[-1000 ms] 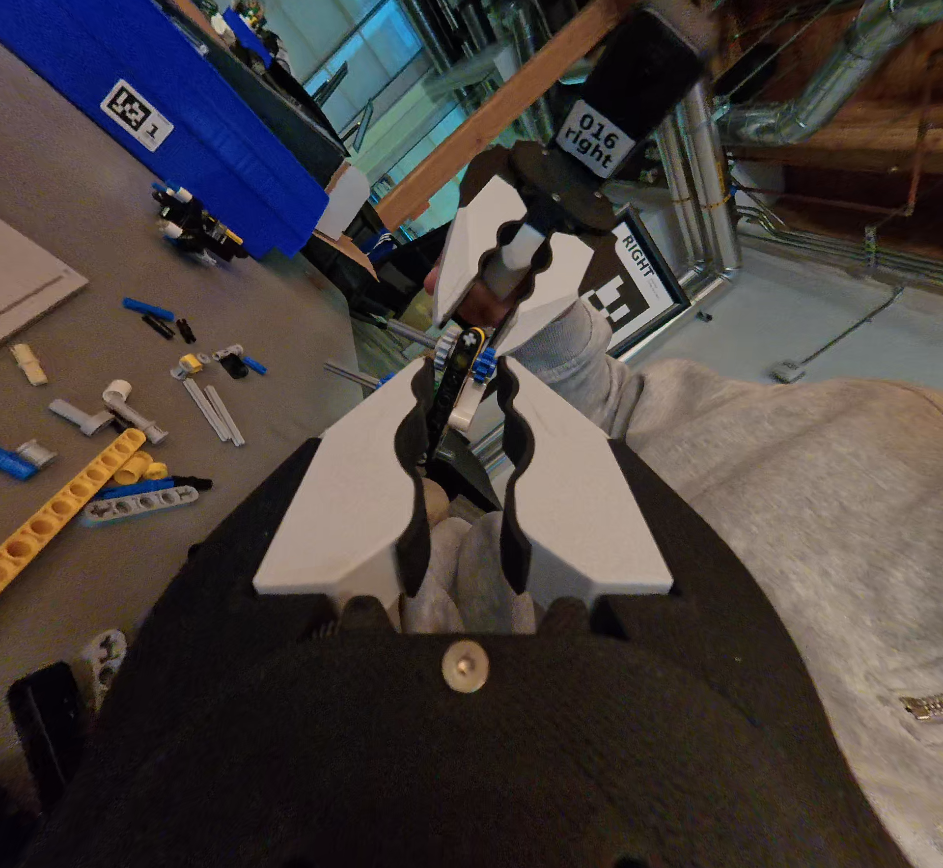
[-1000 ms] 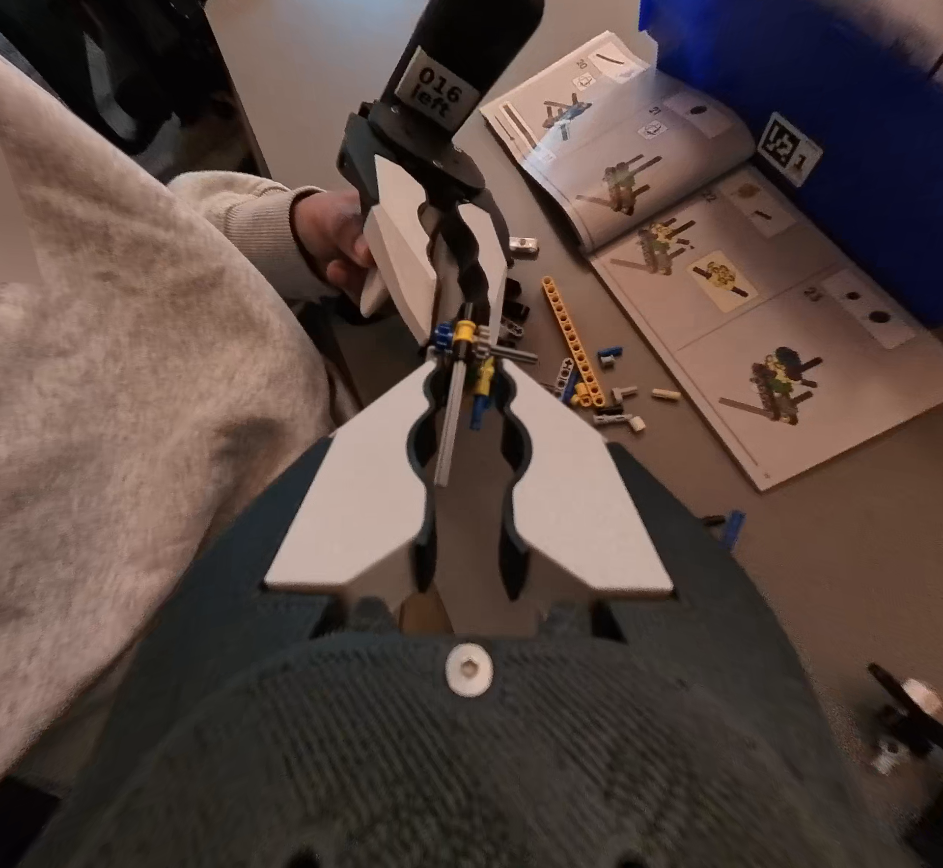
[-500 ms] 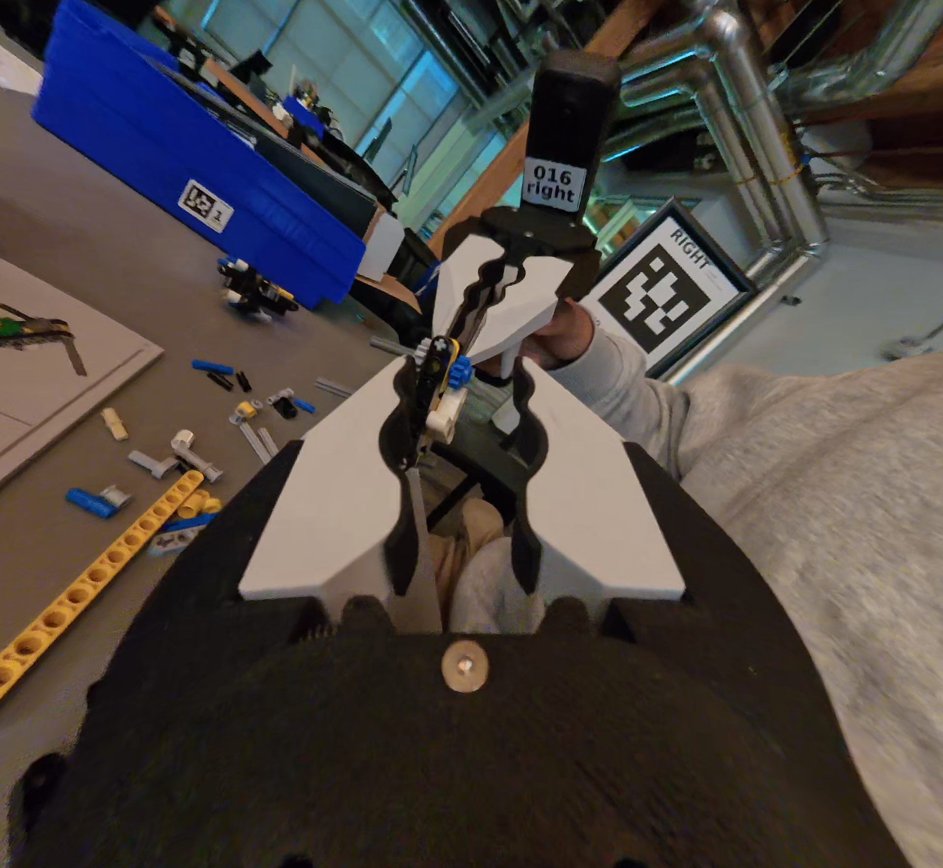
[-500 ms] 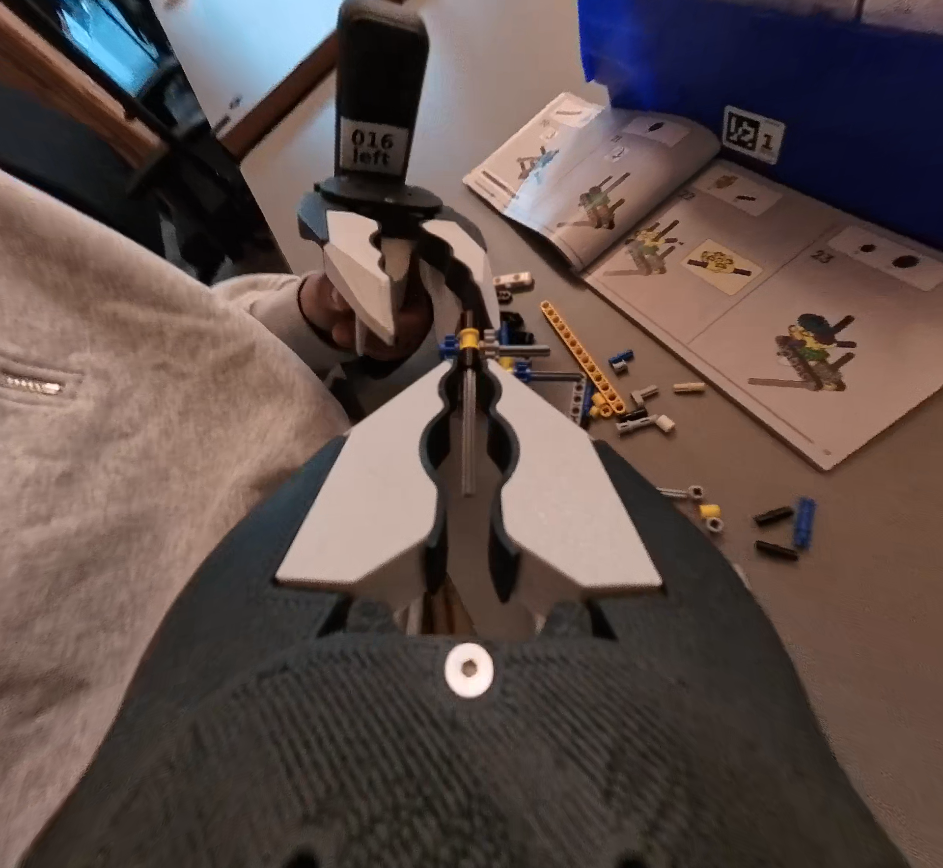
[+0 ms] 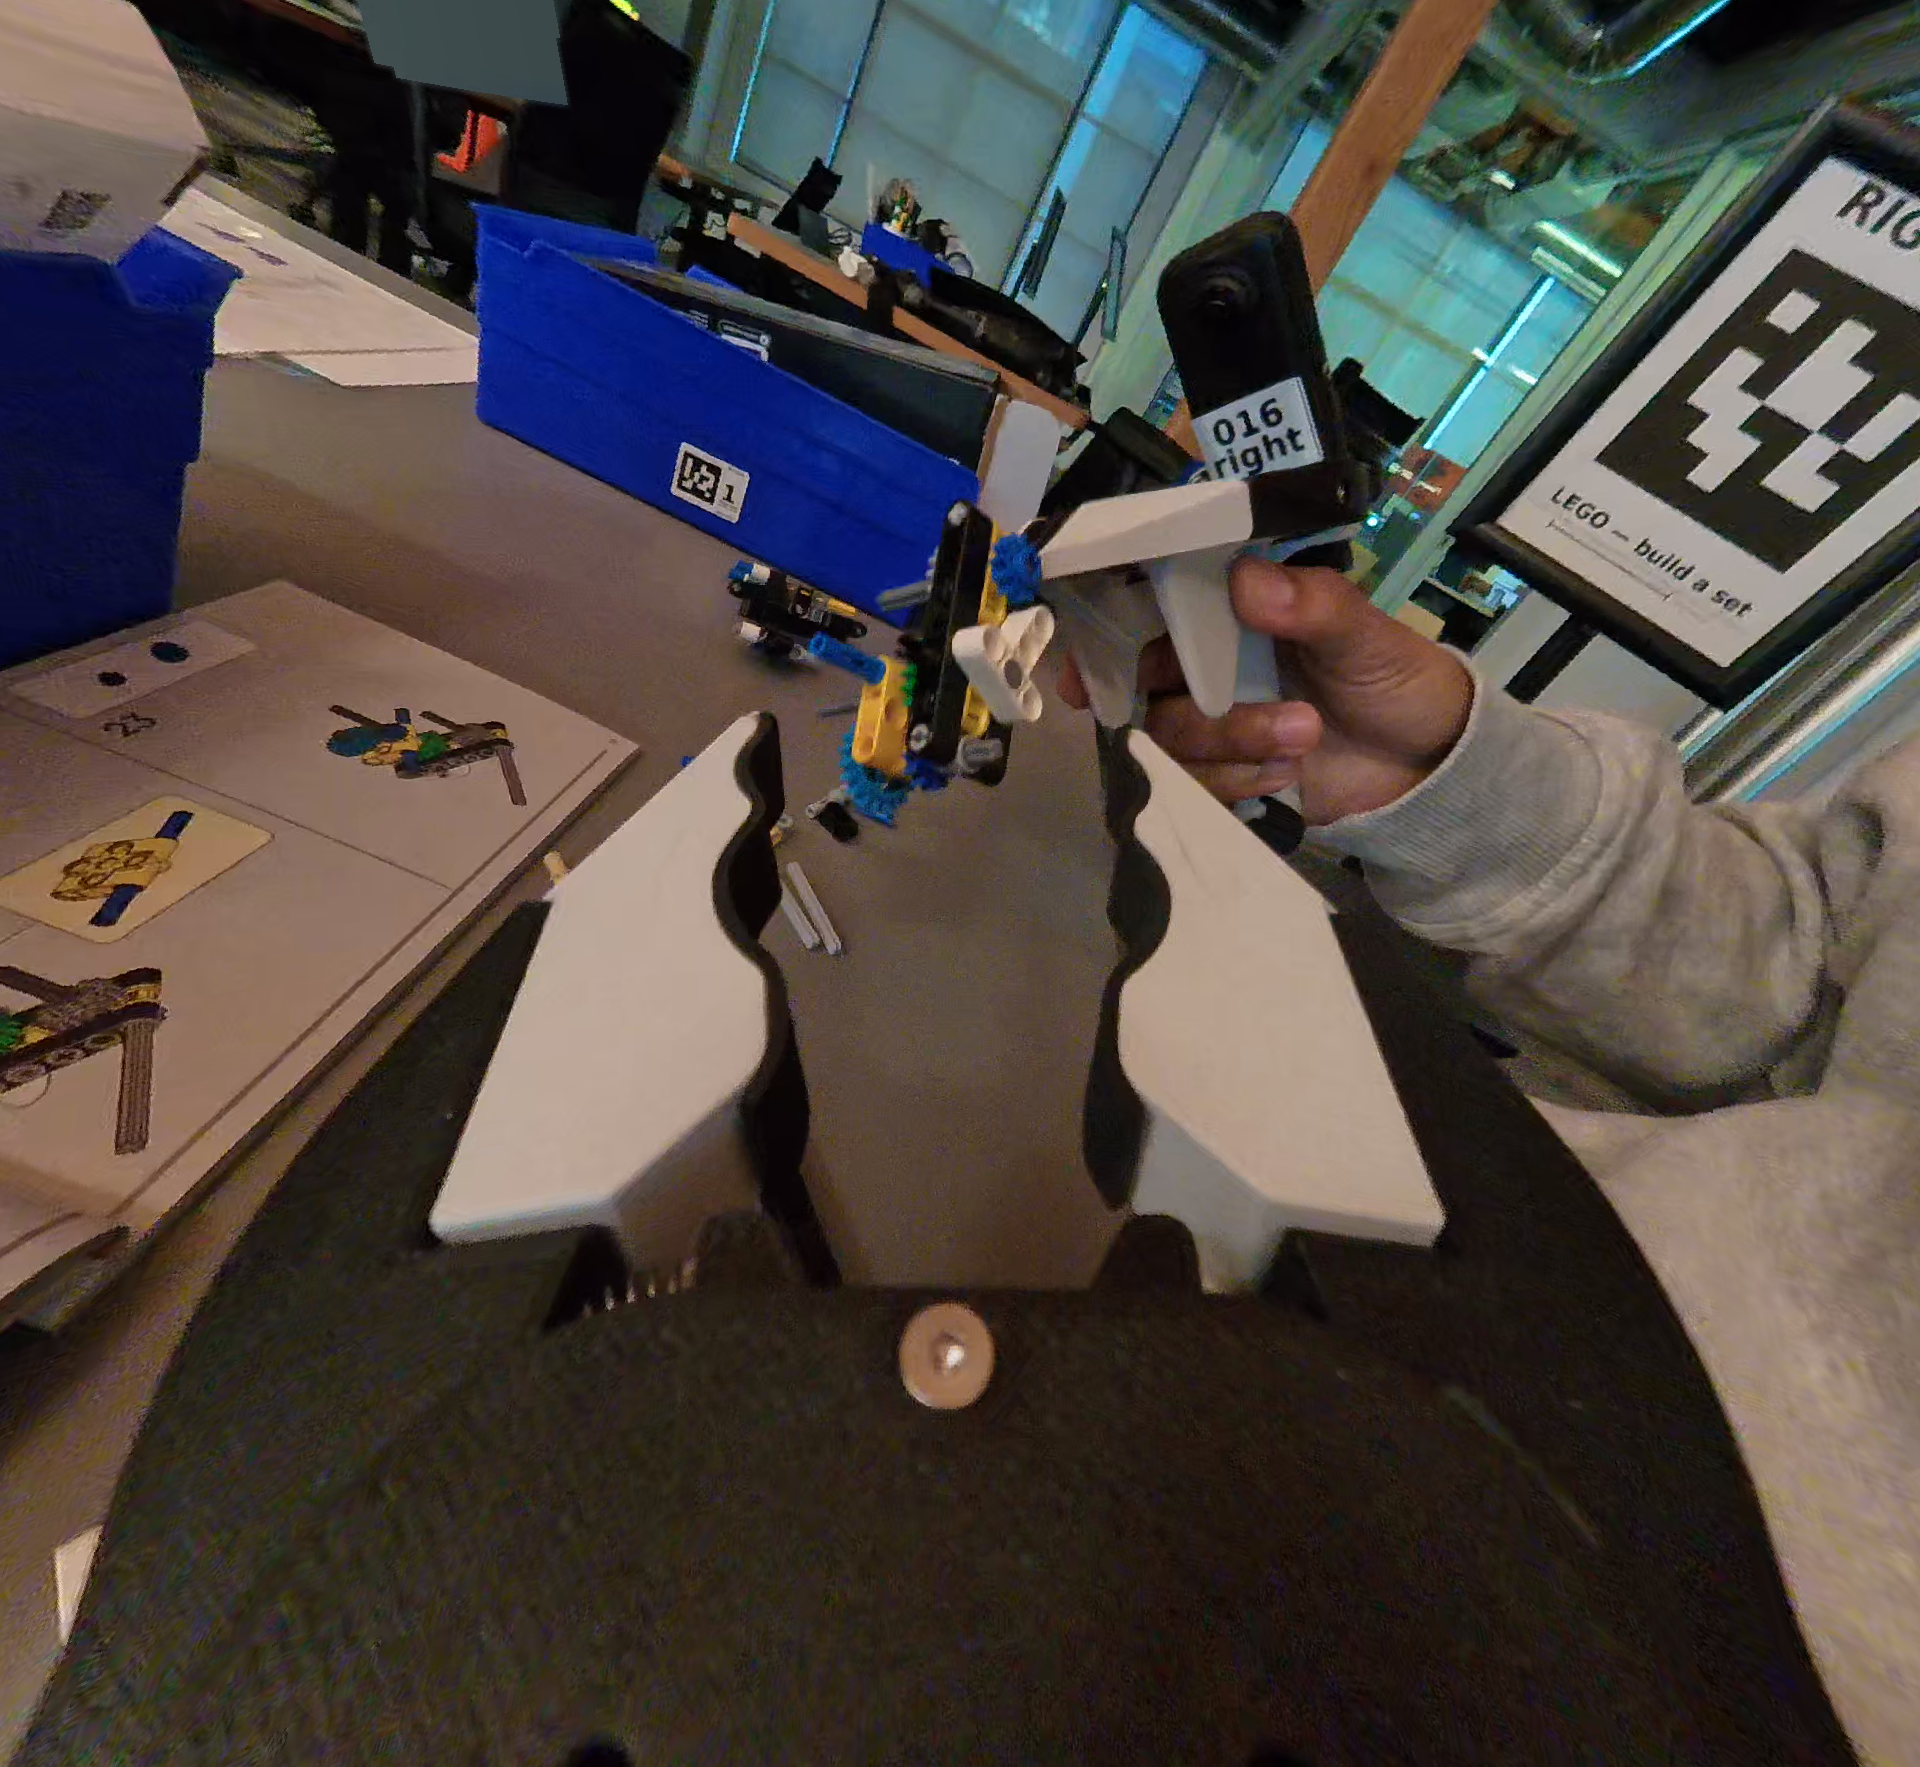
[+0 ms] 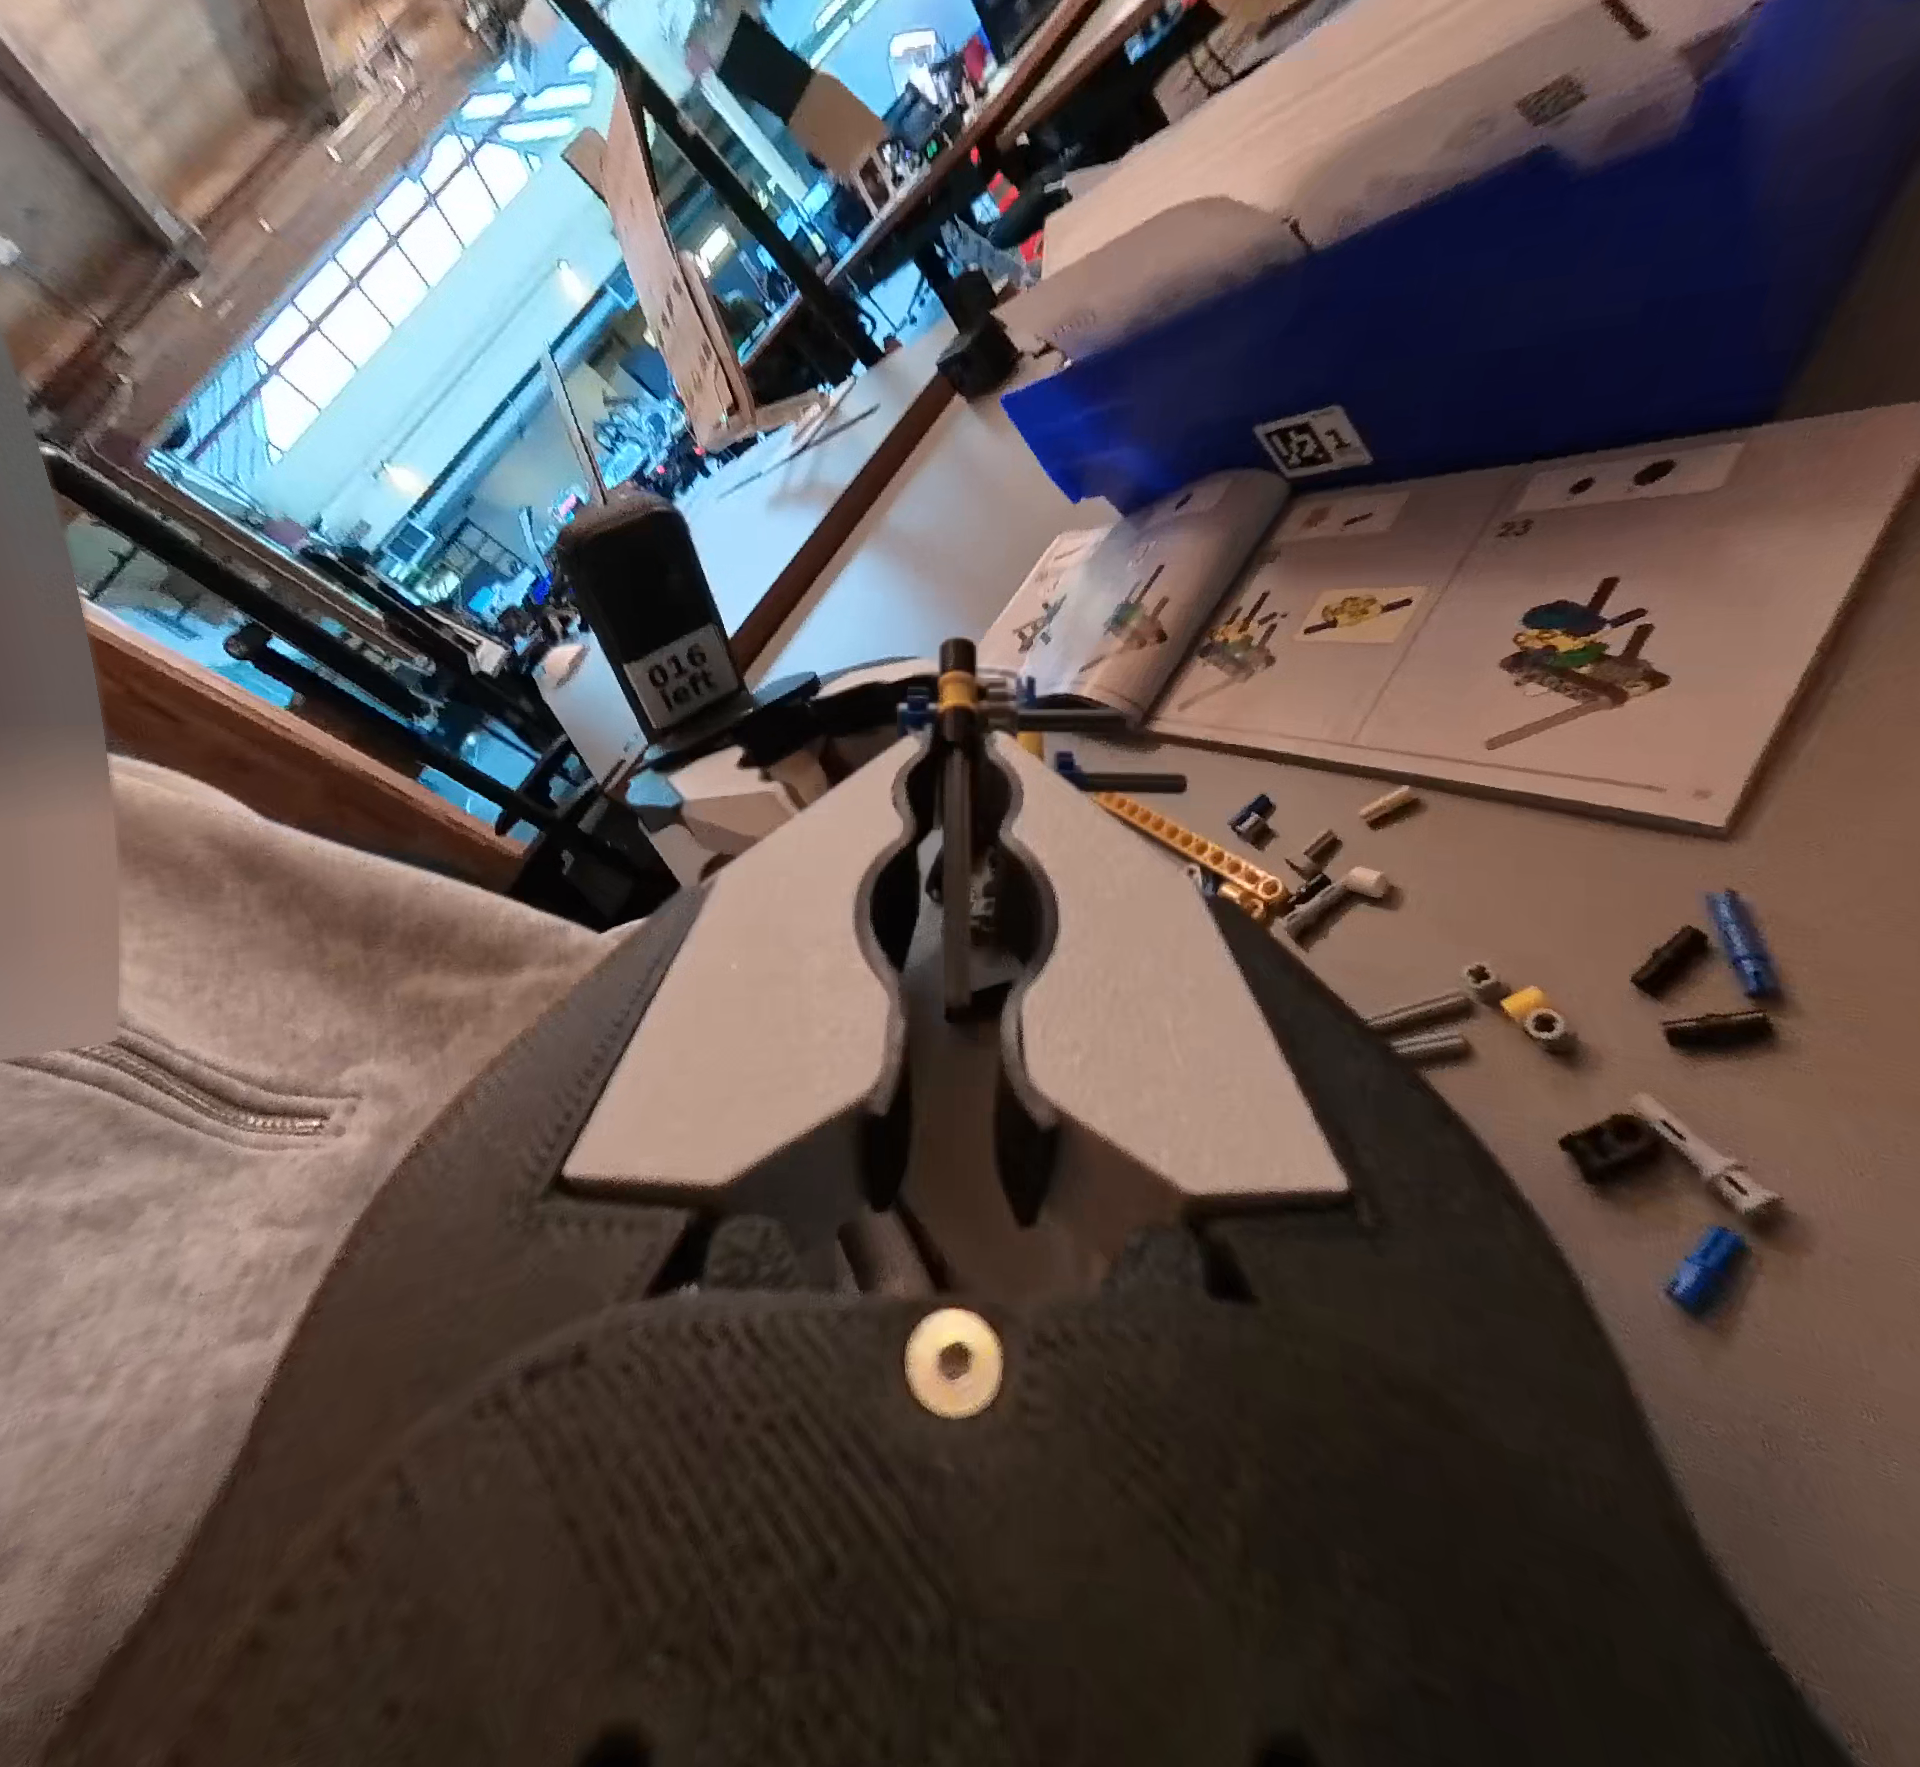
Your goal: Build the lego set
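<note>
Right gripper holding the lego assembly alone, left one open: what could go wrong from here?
1. The right gripper seems to pinch the lego assembly only at its upper edge, and most of it hangs free below, so it may pivot or slip.
2. The left gripper is open and empty, so nothing supports a drop.
3. Loose grey axles lie on the table below; a fall could scatter them.
</note>
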A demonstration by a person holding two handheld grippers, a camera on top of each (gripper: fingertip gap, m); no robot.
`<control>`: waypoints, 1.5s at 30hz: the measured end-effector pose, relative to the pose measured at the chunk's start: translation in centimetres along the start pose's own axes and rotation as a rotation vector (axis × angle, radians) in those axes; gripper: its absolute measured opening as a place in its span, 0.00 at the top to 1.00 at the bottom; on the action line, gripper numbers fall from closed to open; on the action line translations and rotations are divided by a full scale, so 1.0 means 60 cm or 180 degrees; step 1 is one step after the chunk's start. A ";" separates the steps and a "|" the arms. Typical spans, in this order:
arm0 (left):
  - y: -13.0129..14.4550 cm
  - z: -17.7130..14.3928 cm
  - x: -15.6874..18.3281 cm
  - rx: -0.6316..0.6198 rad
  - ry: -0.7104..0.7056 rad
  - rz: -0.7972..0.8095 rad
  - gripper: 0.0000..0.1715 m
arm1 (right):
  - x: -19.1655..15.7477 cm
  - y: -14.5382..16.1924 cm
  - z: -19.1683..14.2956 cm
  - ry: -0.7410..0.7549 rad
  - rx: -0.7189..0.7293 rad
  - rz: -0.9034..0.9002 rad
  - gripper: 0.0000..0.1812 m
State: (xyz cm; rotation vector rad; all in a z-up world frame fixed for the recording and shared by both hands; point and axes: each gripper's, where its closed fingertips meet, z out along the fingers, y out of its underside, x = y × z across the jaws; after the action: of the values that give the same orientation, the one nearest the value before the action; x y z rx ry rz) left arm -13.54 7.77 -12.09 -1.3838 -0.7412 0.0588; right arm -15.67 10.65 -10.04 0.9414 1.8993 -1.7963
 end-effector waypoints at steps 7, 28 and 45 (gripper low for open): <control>0.004 0.008 -0.004 0.0026 -0.0187 0.0107 0.65 | -0.001 -0.018 -0.013 -0.0105 0.0345 -0.0040 0.98; -0.007 0.009 -0.009 0.0222 -0.0601 0.0309 0.71 | -0.003 -0.008 0.012 -0.0228 0.0764 0.0154 0.97; 0.004 0.017 0.001 0.0103 -0.0545 0.0491 0.87 | 0.005 -0.007 0.006 -0.0206 0.0749 0.0179 0.97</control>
State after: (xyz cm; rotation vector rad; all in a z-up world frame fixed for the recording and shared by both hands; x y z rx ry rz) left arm -13.93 8.70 -12.28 -1.4150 -0.7704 0.3125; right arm -16.25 10.35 -9.98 0.9895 1.6317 -2.0222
